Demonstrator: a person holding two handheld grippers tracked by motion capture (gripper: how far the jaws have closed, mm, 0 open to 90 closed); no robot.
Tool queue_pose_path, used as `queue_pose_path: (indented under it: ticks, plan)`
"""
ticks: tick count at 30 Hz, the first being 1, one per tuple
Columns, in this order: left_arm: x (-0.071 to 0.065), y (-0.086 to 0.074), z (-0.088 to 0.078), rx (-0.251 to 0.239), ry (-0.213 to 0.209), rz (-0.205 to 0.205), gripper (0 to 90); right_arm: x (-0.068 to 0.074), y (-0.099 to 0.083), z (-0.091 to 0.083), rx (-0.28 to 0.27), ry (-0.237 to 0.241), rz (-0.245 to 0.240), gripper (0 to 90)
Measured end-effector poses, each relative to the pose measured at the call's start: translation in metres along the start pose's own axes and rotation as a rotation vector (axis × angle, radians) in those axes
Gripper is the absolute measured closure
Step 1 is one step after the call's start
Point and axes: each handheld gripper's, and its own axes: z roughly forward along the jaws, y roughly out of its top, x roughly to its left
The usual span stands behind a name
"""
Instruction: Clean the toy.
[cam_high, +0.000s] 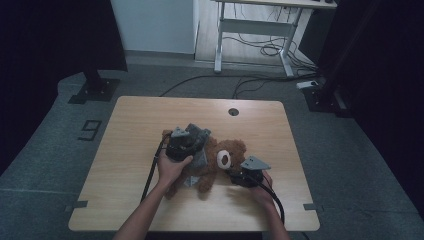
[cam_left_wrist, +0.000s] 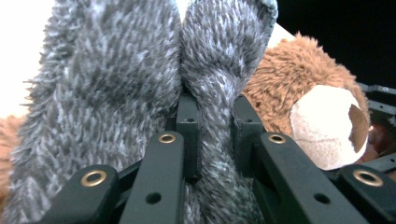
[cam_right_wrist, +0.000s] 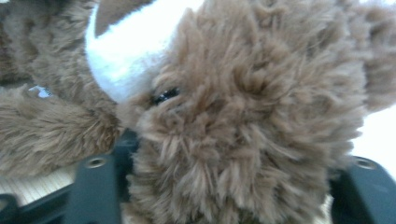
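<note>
A brown teddy bear (cam_high: 227, 155) lies on the wooden table (cam_high: 140, 120), its white muzzle (cam_right_wrist: 130, 51) up. A grey fuzzy cloth (cam_high: 199, 134) sits over its body. My left gripper (cam_high: 200, 144) is over the bear's body, held by the hand at the left. Its jaws are shut on a fold of the grey cloth (cam_left_wrist: 116, 93), the left gripper (cam_left_wrist: 212, 121) pinching it just beside the bear's head (cam_left_wrist: 299, 79). My right gripper (cam_high: 231, 169) is at the head's near side. Its jaws stand wide apart on either side of the bear's head (cam_right_wrist: 243, 116), the right gripper (cam_right_wrist: 229, 186) half buried in fur.
Bare tabletop lies to the left, right and far side of the bear. A round cable hole (cam_high: 233, 111) sits near the far edge. Beyond the table are a white desk frame (cam_high: 255, 30), floor cables (cam_high: 270, 50) and a dark stand base (cam_high: 95, 90).
</note>
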Motion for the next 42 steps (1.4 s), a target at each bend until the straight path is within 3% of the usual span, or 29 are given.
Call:
queue_pose_path:
  ticks: [4,12,16,19,23,26,31,38,42]
  plan:
    - [-0.002,-0.01,-0.003,-0.034,-0.007,-0.007,77.6,0.003,0.002,-0.006,0.027,-0.01,0.064,13.9]
    - [-0.005,-0.03,-0.011,-0.081,-0.039,-0.022,78.3,0.001,0.006,-0.029,-0.005,0.033,0.14,6.8]
    - [-0.009,-0.039,-0.014,-0.1,-0.043,-0.021,78.5,0.006,0.016,-0.033,-0.059,0.05,0.177,3.5]
    - [-0.012,-0.044,-0.016,-0.111,-0.045,-0.025,78.6,0.012,0.024,-0.029,-0.035,0.034,0.178,0.0]
    - [-0.014,-0.049,-0.017,-0.119,-0.045,-0.024,78.7,0.015,0.024,-0.019,-0.033,0.006,0.194,0.0]
    - [-0.015,-0.051,-0.017,-0.125,-0.048,-0.027,78.9,0.014,0.023,-0.014,-0.04,0.011,0.221,0.0]
    - [-0.015,-0.052,-0.017,-0.128,-0.054,-0.032,78.9,0.012,0.022,-0.008,0.007,0.009,0.239,0.0]
    - [-0.016,-0.054,-0.017,-0.129,-0.06,-0.036,78.8,0.013,0.017,-0.002,0.018,-0.016,0.256,0.0]
    - [-0.015,-0.052,-0.019,-0.121,-0.074,-0.049,78.4,0.017,0.016,-0.004,0.028,-0.004,0.235,15.3]
